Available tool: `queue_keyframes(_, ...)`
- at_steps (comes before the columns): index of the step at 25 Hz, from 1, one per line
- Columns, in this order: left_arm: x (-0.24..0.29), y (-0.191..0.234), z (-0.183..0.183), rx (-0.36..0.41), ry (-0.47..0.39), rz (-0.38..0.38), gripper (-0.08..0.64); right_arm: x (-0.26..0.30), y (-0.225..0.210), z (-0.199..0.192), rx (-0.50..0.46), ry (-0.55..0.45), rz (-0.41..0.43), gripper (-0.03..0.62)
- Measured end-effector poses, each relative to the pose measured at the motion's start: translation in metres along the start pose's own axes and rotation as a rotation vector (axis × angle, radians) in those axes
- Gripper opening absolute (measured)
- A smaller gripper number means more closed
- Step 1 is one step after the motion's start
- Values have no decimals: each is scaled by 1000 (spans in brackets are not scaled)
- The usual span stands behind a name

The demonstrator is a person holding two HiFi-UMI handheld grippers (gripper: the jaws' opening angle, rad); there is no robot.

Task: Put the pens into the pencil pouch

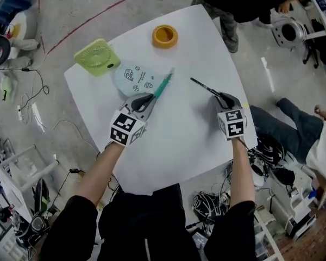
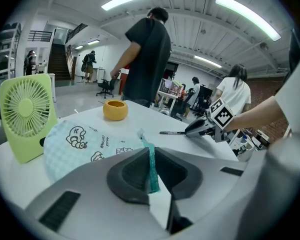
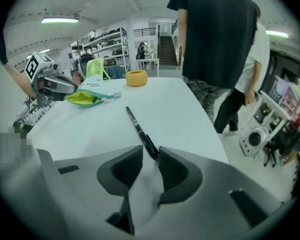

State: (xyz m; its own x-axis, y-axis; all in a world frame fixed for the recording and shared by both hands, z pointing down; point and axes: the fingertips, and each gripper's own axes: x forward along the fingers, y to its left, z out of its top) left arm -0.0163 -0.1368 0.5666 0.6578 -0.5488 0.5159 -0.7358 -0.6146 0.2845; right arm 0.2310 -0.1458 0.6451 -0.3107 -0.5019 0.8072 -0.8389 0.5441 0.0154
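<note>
On the white table point(image 1: 174, 140) lies a light blue pencil pouch point(image 1: 133, 78) printed with small cartoons. My left gripper point(image 1: 146, 99) is shut on a teal pen point(image 1: 163, 85), whose far end reaches past the pouch's right edge. In the left gripper view the teal pen point(image 2: 151, 159) stands pinched between the dark pads, with the pouch point(image 2: 85, 144) just ahead on the left. A black pen point(image 1: 204, 86) lies flat on the table. My right gripper point(image 1: 224, 98) is open around its near end. In the right gripper view the black pen point(image 3: 140, 131) runs away from the jaws, with space left beside it.
A green desk fan point(image 1: 95, 57) stands left of the pouch, and an orange ring-shaped object point(image 1: 164, 36) sits near the table's far edge. A person in dark clothes point(image 3: 215, 44) stands at the far side. Cables and equipment cover the floor around the table.
</note>
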Motion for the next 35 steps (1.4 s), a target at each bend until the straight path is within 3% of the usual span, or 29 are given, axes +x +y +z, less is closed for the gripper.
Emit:
queue_keyframes(4, 0, 2, -1, -2, 4, 2, 49, 3, 4, 1, -18, 6, -8, 83)
queue_keyframes(22, 1, 2, 5, 0, -3, -2, 49, -29, 33, 11, -84, -46, 13, 63)
queue_keyframes(35, 4, 0, 7, -1, -6, -6, 49, -45, 50, 7, -26, -95, 49, 52)
